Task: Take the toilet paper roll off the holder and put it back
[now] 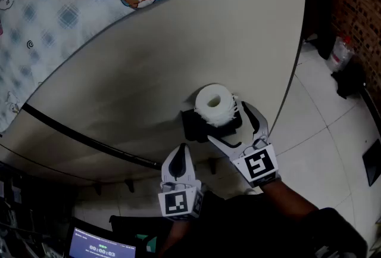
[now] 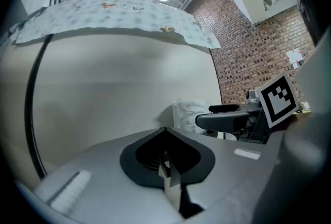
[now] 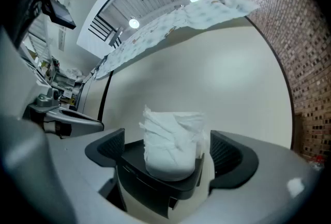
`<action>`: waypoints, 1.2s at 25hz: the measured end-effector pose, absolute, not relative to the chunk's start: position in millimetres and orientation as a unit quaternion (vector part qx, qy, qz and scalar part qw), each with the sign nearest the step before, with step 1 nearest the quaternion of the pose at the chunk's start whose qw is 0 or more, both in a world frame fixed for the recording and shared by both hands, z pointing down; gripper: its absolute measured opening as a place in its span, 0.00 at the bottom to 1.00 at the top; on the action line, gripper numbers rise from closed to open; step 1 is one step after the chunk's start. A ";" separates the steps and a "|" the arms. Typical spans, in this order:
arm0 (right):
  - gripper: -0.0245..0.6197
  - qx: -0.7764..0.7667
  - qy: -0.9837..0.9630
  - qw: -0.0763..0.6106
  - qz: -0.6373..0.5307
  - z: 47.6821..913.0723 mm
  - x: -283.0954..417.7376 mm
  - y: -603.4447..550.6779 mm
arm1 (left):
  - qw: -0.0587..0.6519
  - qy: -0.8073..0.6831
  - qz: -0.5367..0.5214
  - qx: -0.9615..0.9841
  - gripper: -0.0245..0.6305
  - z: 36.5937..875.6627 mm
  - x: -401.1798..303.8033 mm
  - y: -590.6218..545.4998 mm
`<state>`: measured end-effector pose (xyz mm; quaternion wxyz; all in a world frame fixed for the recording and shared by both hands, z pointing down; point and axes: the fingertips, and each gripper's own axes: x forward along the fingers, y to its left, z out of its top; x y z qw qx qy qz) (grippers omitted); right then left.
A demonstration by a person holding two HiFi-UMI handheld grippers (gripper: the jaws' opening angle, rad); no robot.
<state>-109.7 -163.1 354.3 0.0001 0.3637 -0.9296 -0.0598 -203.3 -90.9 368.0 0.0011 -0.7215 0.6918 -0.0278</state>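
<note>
Head view shows me the toilet paper roll [image 1: 213,103] on its black holder [image 1: 191,126], long axis upright, core hole facing the camera. At its 5 o'clock, my right gripper [image 1: 235,130] holds its jaws wide either side of the roll, not touching it. At 7 o'clock, my left gripper [image 1: 177,162] is closed and empty.

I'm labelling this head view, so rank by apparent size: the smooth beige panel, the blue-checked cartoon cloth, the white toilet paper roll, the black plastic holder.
1. smooth beige panel
2. blue-checked cartoon cloth
3. white toilet paper roll and black plastic holder: look alike, holder partly hidden.
</note>
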 end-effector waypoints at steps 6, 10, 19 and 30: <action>0.82 0.362 -0.930 0.016 -0.059 355.8 -127.0 -182.5 | 0.005 0.695 -0.029 -0.718 0.07 366.1 -219.3 -99.0; 0.82 0.362 -0.930 0.023 -0.064 353.9 -135.5 -191.7 | 0.002 0.699 -0.033 -0.714 0.06 368.3 -229.5 -105.1; 0.70 0.354 -0.933 0.029 -0.058 354.2 -136.6 -197.8 | -0.009 0.707 -0.031 -0.707 0.07 366.6 -235.6 -116.6; 0.70 0.343 -0.935 -0.031 -0.079 320.7 -120.9 -175.3 | -0.012 0.701 -0.037 -0.713 0.06 381.5 -232.0 -111.8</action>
